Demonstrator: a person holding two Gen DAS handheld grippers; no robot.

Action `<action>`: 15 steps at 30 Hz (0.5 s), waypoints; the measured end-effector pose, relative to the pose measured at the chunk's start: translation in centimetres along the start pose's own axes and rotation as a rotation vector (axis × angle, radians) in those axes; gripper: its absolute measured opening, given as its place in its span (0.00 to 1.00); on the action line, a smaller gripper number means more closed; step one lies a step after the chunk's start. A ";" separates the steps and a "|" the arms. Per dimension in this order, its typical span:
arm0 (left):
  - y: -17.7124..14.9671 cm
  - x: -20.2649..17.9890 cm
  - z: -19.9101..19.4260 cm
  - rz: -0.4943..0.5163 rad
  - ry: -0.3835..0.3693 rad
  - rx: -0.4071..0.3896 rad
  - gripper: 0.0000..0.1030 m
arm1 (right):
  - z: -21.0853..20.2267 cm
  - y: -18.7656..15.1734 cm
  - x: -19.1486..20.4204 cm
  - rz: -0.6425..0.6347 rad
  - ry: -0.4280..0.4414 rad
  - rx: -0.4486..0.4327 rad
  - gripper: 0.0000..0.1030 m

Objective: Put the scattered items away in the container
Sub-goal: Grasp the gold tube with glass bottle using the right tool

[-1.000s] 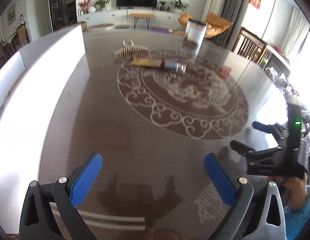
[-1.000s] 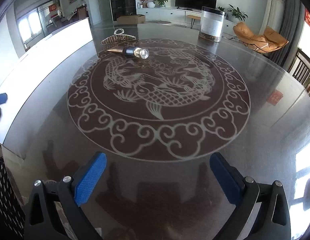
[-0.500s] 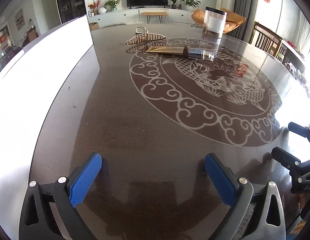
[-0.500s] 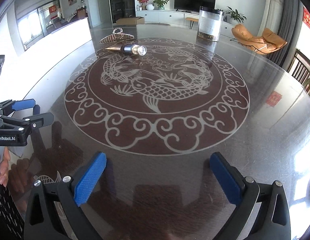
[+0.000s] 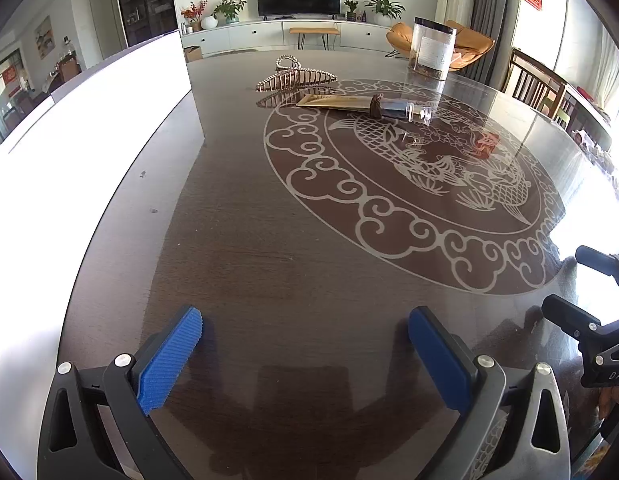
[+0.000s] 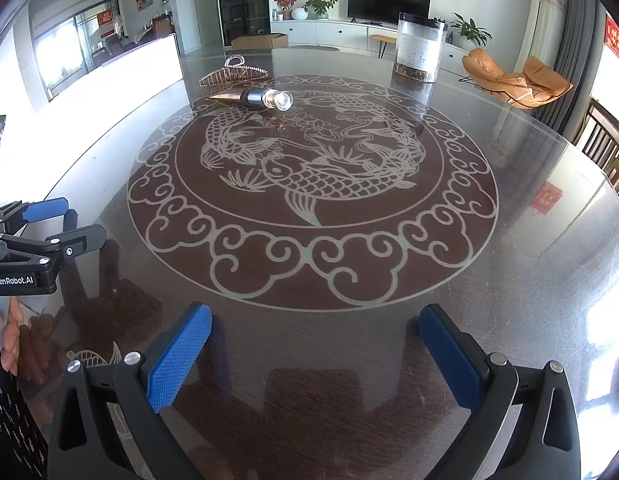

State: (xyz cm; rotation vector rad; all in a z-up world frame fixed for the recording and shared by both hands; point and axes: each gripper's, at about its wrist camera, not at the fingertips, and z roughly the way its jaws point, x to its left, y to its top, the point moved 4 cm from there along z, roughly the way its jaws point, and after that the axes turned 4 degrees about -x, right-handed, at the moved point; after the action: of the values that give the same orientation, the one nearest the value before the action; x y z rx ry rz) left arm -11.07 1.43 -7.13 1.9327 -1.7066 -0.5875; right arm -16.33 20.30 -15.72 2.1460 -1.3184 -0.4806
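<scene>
A gold hair claw clip (image 5: 295,78) (image 6: 232,73) lies at the far side of the round glass-topped table (image 5: 269,248). Just nearer lies a gold tube with a clear cap (image 5: 365,104) (image 6: 253,97). A clear jar with a dark lid (image 5: 431,53) (image 6: 419,51) stands upright behind them to the right. My left gripper (image 5: 305,344) hovers open over the near table edge, far from the items; it also shows at the left edge of the right wrist view (image 6: 65,220). My right gripper (image 6: 315,344) is open too, with nothing between its blue pads.
A white glare band runs along the table's left edge (image 5: 89,140). Wooden chairs (image 5: 537,84) stand to the right, an orange lounge chair (image 6: 513,80) behind. A hand (image 6: 9,336) holds the left gripper. A small red reflection (image 5: 485,146) shows on the glass.
The left gripper swung and steadied, bringing clip, tube and jar nearer the centre of its view. The left gripper came into the right wrist view at the left edge.
</scene>
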 end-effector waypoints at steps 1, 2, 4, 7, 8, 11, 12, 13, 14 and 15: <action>0.0 0.0 0.0 0.000 0.000 0.000 1.00 | 0.1 0.2 0.2 -0.017 0.014 -0.001 1.00; 0.0 0.0 0.0 0.000 0.000 0.000 1.00 | 0.2 0.4 0.4 -0.043 0.035 -0.001 1.00; 0.0 0.0 0.0 0.000 -0.001 0.000 1.00 | 1.0 1.3 0.8 -0.111 0.090 -0.003 1.00; 0.0 0.0 0.0 0.000 0.000 0.000 1.00 | 2.7 3.3 0.8 -0.168 0.139 -0.004 1.00; 0.0 0.0 0.0 0.000 0.000 0.000 1.00 | 2.9 3.7 0.9 -0.173 0.142 -0.004 1.00; 0.0 0.0 0.0 0.000 0.000 0.000 1.00 | 5.6 6.8 0.4 -0.187 0.156 -0.003 1.00; 0.0 0.0 -0.1 -0.001 0.001 0.000 1.00 | 6.5 7.9 0.2 -0.188 0.157 -0.003 1.00; 0.0 0.1 -0.1 -0.002 0.001 0.000 1.00 | 7.7 9.2 0.0 -0.182 0.152 -0.001 1.00; 0.0 0.0 -0.1 -0.003 0.002 0.000 1.00 | 8.7 10.2 0.0 -0.175 0.145 0.003 1.00; 0.0 0.0 -0.1 -0.003 0.002 0.000 1.00 | 9.5 11.2 0.0 -0.171 0.141 0.007 1.00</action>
State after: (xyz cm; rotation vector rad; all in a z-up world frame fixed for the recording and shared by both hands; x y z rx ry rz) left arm -10.94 1.41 -7.04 1.9355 -1.7020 -0.5865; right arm -29.50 13.71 -15.95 2.2649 -1.0672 -0.3840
